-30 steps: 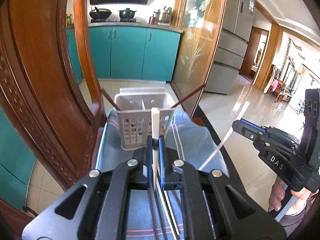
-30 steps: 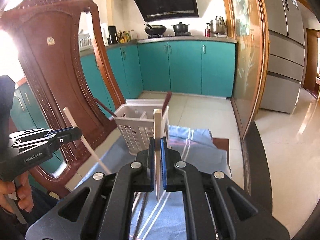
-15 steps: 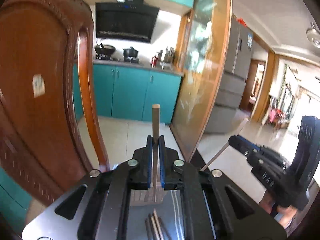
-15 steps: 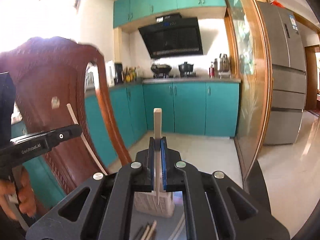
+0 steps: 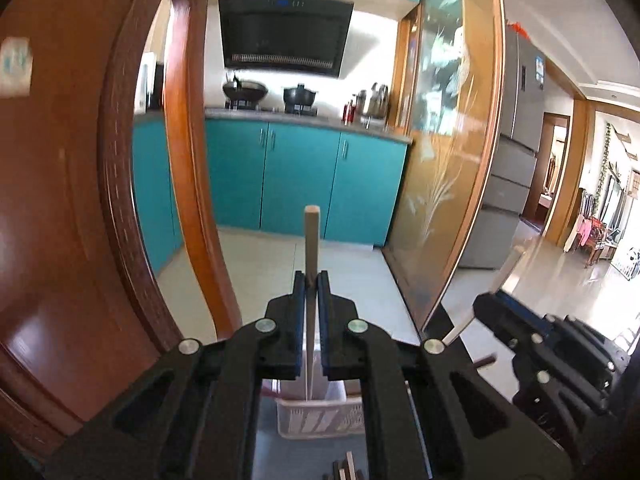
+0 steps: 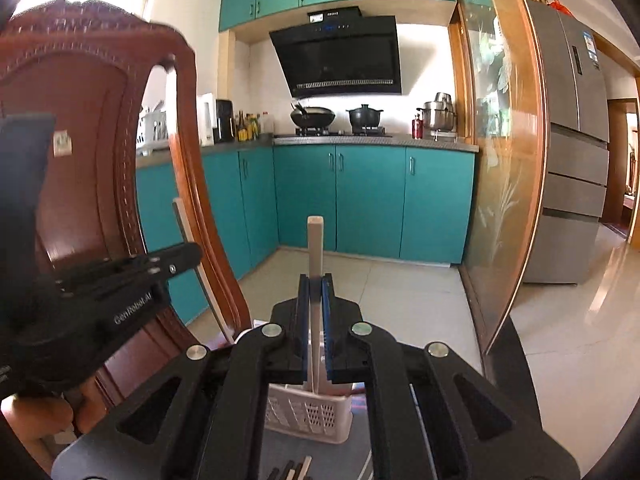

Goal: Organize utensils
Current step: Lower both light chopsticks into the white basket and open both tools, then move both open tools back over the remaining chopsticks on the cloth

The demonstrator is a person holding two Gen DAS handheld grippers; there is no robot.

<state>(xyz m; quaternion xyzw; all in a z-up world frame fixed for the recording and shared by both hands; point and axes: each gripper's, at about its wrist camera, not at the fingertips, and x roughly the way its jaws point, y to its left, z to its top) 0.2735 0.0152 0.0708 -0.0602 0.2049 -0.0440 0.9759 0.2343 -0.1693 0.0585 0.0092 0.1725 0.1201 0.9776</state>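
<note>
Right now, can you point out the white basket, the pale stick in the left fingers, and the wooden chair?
white basket [image 6: 308, 416]: right wrist view, on its perforated front wall.
pale stick [image 5: 311, 236]: left wrist view, on the upper shaft above the fingers.
wooden chair [image 6: 92, 128]: right wrist view, on the carved backrest.

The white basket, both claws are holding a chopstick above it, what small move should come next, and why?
Probably lower the left claw so its chopstick tips down into the white basket. Both claws are shut on pale chopsticks, the right claw holding its chopstick upright too, with the basket low beneath them.
</note>
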